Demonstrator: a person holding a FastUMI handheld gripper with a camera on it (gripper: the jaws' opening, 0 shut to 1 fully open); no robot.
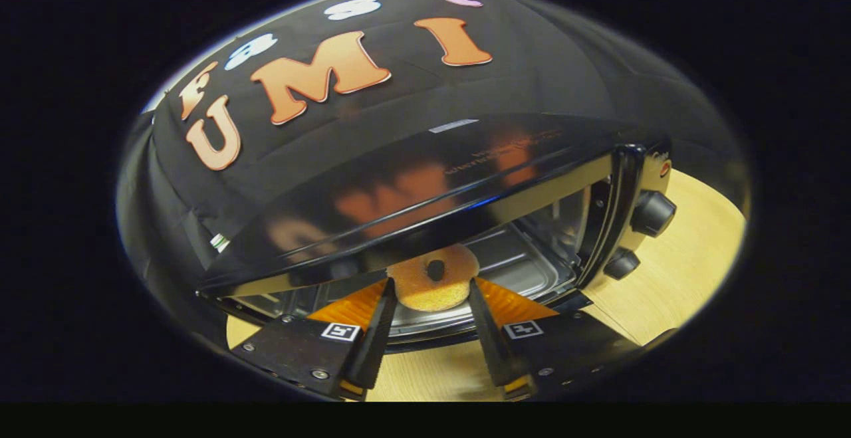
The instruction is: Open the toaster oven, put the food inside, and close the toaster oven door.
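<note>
The oven stands open on the wooden bench, near its far edge against the cloth wall, so the first step looks done. The jaws of the gripper are clenched on a doughnut, held at the oven mouth above the metal tray. Placing it and closing the door remain. The doughnut is a matte, crumbly ring; the oven is glossy black with two round knobs.

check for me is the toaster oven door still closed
No, the toaster oven stands open, its inside tray bare, while the gripper holds the donut at its mouth.
</note>
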